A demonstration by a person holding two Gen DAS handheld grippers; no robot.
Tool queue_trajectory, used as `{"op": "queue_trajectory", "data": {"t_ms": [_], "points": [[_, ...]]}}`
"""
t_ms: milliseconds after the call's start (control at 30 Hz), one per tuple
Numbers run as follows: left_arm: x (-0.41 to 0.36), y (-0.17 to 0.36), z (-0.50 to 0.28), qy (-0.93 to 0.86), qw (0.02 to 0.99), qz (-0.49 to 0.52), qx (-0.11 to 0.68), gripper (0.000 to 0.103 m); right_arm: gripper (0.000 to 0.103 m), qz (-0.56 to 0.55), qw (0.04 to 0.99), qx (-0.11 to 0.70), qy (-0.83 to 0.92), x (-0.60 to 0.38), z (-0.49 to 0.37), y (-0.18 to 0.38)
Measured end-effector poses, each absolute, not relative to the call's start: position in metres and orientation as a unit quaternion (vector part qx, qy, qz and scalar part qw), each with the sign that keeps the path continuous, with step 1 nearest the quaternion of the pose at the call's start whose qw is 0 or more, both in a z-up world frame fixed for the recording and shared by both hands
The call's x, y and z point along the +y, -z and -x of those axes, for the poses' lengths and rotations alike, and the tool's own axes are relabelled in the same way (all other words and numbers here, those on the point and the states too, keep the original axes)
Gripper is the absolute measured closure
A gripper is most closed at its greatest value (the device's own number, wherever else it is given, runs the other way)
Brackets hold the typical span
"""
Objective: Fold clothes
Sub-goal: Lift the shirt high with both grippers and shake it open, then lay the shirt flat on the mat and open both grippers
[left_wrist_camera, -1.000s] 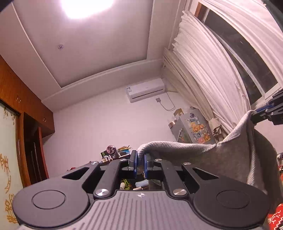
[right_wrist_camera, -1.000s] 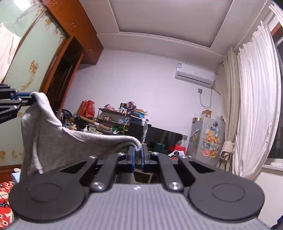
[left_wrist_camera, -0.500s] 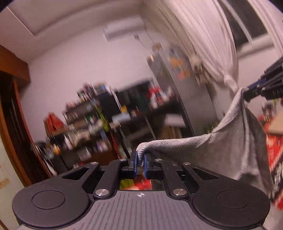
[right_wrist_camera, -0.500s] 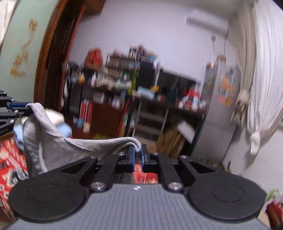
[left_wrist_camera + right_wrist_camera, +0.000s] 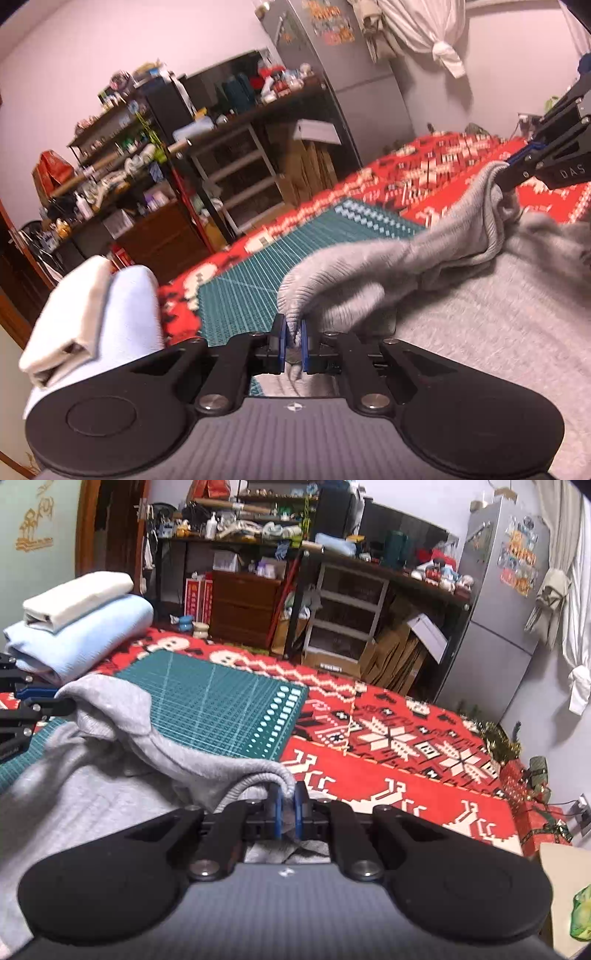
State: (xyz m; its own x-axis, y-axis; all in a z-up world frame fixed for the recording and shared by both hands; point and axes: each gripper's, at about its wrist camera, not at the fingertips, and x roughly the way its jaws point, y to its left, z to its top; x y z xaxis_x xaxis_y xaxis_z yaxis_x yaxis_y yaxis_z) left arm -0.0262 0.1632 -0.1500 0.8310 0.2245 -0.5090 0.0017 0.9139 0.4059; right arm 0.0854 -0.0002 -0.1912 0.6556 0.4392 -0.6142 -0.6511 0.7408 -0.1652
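A grey knit garment (image 5: pixel 480 302) is stretched between both grippers, its lower part lying on the red patterned cover (image 5: pixel 443 166). My left gripper (image 5: pixel 293 332) is shut on one ribbed corner, low over the green cutting mat (image 5: pixel 258 273). In the right wrist view the same garment (image 5: pixel 110 775) sags onto the bed, and my right gripper (image 5: pixel 288 805) is shut on its other ribbed corner. Each gripper shows at the edge of the other's view: the right gripper (image 5: pixel 513 173) at far right, the left gripper (image 5: pixel 55 705) at far left.
A folded stack, a white cloth (image 5: pixel 77 598) on a light blue one (image 5: pixel 81 635), sits at the bed's left end. The green mat (image 5: pixel 214 705) lies beyond the garment. Cluttered shelves (image 5: pixel 332 590), cardboard and a grey fridge (image 5: pixel 502 602) stand past the bed's far edge.
Both grippers have come down from high in the air and tipped downward. The grey garment, which hung between them, now rests partly on the bed. Both grips have held.
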Motion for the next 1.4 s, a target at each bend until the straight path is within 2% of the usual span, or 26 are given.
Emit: {"op": "queue_trajectory", "data": {"t_ms": [233, 433, 700, 800, 833, 867, 900, 933, 967, 1033, 1100, 1167, 1300, 1400], "points": [[0.183, 0.152, -0.04, -0.064, 0.936, -0.185, 0.293, 0.095, 0.096, 0.179, 0.885, 0.303, -0.306, 0.029, -0.151, 0.204], [0.207, 0.14, -0.102, -0.071, 0.935, -0.184, 0.293, 0.096, 0.096, 0.208, 0.881, 0.289, -0.312, 0.068, -0.211, 0.182], [0.244, 0.154, -0.178, -0.095, 0.914, -0.14, 0.37, 0.095, 0.096, 0.216, 0.876, 0.308, -0.302, 0.111, -0.285, 0.191], [0.252, 0.162, -0.186, -0.096, 0.906, -0.119, 0.395, 0.09, 0.094, 0.218, 0.867, 0.331, -0.301, 0.12, -0.302, 0.205], [0.252, 0.162, -0.185, -0.1, 0.905, -0.119, 0.395, 0.083, 0.092, 0.219, 0.862, 0.341, -0.304, 0.122, -0.304, 0.211], [0.252, 0.162, -0.184, -0.104, 0.905, -0.122, 0.394, 0.07, 0.083, 0.219, 0.86, 0.345, -0.306, 0.121, -0.304, 0.215], [0.252, 0.161, -0.181, -0.108, 0.905, -0.126, 0.392, 0.062, 0.073, 0.217, 0.861, 0.346, -0.305, 0.119, -0.303, 0.217], [0.253, 0.159, -0.18, -0.112, 0.905, -0.128, 0.39, 0.049, 0.068, 0.213, 0.863, 0.345, -0.302, 0.117, -0.302, 0.216], [0.255, 0.157, -0.176, -0.112, 0.907, -0.128, 0.385, 0.043, 0.058, 0.21, 0.865, 0.344, -0.3, 0.114, -0.301, 0.214], [0.258, 0.148, -0.166, -0.107, 0.912, -0.12, 0.378, 0.037, 0.044, 0.2, 0.869, 0.342, -0.298, 0.108, -0.298, 0.21], [0.261, 0.139, -0.154, -0.103, 0.915, -0.109, 0.374, 0.029, 0.025, 0.182, 0.873, 0.339, -0.3, 0.098, -0.291, 0.198], [0.262, 0.13, -0.14, -0.103, 0.919, -0.103, 0.367, 0.023, 0.017, 0.172, 0.876, 0.331, -0.306, 0.088, -0.279, 0.184], [0.255, 0.113, -0.103, -0.095, 0.925, -0.096, 0.355, 0.018, 0.0, 0.165, 0.877, 0.315, -0.325, 0.071, -0.239, 0.157], [0.245, 0.103, -0.069, -0.085, 0.931, -0.078, 0.347, 0.013, 0.0, 0.156, 0.872, 0.315, -0.341, 0.058, -0.202, 0.146]]}}
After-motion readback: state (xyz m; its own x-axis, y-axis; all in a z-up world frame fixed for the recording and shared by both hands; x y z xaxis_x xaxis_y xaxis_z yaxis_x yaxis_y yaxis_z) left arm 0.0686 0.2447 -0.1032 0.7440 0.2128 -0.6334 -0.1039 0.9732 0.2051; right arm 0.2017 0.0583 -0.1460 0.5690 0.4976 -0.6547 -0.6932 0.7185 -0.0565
